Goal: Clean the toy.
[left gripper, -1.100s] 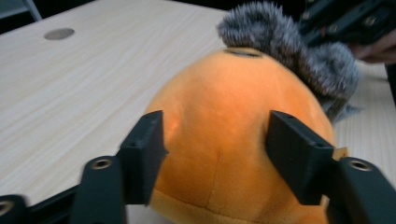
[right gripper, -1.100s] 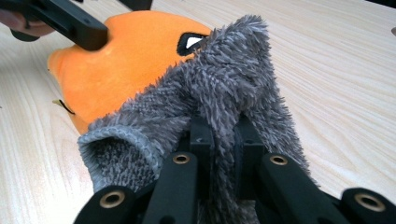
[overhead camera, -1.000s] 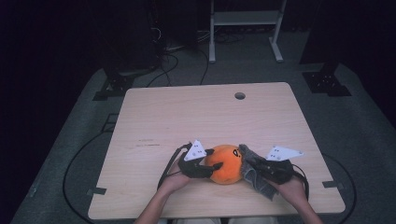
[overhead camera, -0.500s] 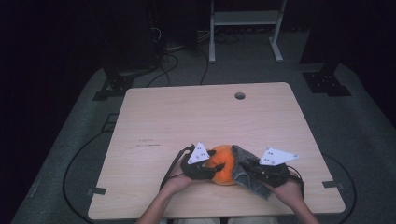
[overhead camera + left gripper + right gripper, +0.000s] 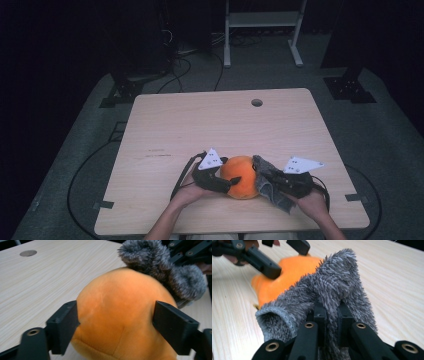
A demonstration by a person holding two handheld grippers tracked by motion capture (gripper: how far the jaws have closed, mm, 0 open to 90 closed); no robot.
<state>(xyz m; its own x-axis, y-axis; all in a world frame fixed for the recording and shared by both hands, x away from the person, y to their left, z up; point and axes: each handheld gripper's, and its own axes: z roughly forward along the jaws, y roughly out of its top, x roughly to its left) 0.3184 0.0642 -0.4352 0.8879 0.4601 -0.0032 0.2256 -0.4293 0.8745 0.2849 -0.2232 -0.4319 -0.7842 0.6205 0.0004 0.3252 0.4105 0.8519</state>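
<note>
Orange, round and soft, the plush ball [image 5: 241, 176] sits near the front edge of the pale wooden table [image 5: 210, 125], directly between the two hands. It lies between the jaws of the left gripper [image 5: 116, 322], which have just been opening; they flank its sides, seemingly just clear. On the ball's far side from that gripper, the right gripper [image 5: 330, 315] pinches a fuzzy grey knitted cloth [image 5: 332, 290] tight, draped against the ball. I judge the next move turns on the cloth's open end facing the ball. Nothing else stands close; a small round hole [image 5: 257, 102] lies well apart
</note>
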